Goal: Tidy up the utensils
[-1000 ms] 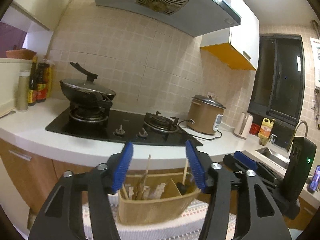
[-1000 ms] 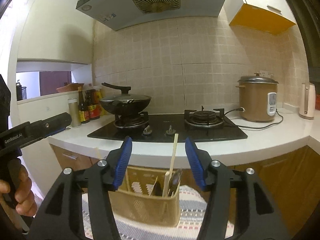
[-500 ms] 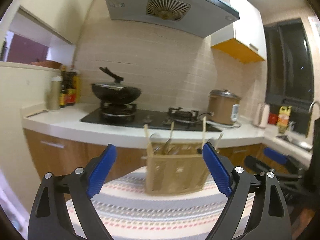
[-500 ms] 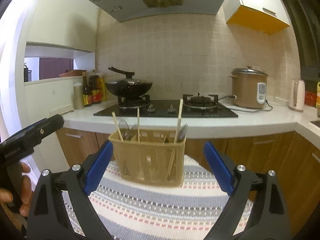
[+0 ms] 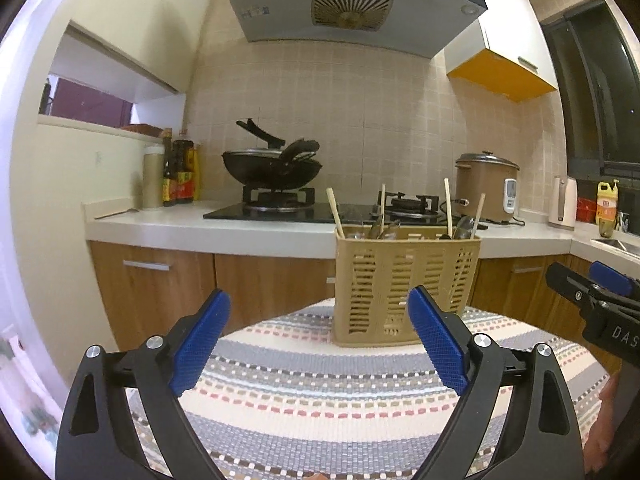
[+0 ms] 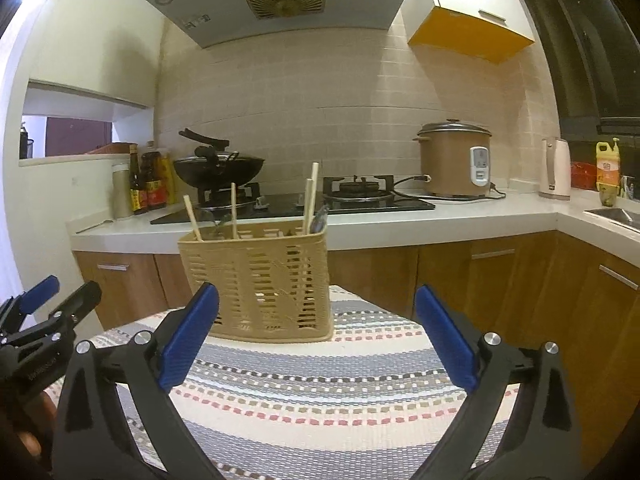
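Left tool (image 5: 318,344): jaws spread wide, nothing held. Right tool (image 6: 316,340): jaws spread wide, nothing held. Both hover short of the utensil basket (image 5: 404,288). Basket: tan, slotted, upright on striped mat (image 5: 320,400) covering the surface; chopsticks (image 5: 335,213) and spoons (image 5: 464,227) standing inside. Behind basket: stove (image 5: 320,210), wok (image 5: 272,166), rice cooker (image 5: 486,186).

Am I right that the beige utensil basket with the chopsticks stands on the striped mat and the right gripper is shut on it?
Not quite: in the right wrist view, the right gripper is open, short of the utensil basket. The basket, with its chopsticks, does stand on the striped mat.
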Action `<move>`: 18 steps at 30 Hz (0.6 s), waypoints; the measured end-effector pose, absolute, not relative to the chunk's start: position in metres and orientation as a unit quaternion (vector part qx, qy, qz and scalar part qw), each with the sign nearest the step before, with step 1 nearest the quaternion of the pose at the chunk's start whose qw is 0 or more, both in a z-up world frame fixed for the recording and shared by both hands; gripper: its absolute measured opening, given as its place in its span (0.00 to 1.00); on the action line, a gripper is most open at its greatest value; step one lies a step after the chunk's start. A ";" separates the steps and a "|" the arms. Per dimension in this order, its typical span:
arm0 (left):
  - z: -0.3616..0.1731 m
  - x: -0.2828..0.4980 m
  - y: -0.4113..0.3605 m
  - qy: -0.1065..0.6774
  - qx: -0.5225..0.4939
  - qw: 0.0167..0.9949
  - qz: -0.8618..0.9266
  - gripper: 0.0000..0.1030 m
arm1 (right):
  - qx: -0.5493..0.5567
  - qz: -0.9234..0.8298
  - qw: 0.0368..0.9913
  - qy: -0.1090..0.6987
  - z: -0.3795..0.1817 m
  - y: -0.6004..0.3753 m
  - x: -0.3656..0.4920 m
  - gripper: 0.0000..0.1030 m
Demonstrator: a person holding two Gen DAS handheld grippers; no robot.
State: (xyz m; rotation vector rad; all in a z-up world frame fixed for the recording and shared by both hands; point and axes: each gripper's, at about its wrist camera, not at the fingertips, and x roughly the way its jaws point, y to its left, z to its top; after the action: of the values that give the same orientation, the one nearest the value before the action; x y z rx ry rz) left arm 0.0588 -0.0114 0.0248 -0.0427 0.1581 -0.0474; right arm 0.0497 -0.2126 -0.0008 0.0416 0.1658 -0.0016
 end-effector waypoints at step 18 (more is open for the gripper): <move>0.012 0.071 -0.010 0.122 -0.027 0.992 -0.024 0.92 | 0.020 -0.004 0.993 0.114 -0.011 -0.214 0.060 0.92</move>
State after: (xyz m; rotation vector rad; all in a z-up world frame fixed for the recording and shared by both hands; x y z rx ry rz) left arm 0.0712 -0.0099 0.0121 -0.0541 0.2444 -0.0490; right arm 0.0603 -0.2139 -0.0106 0.0397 0.2287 -0.0084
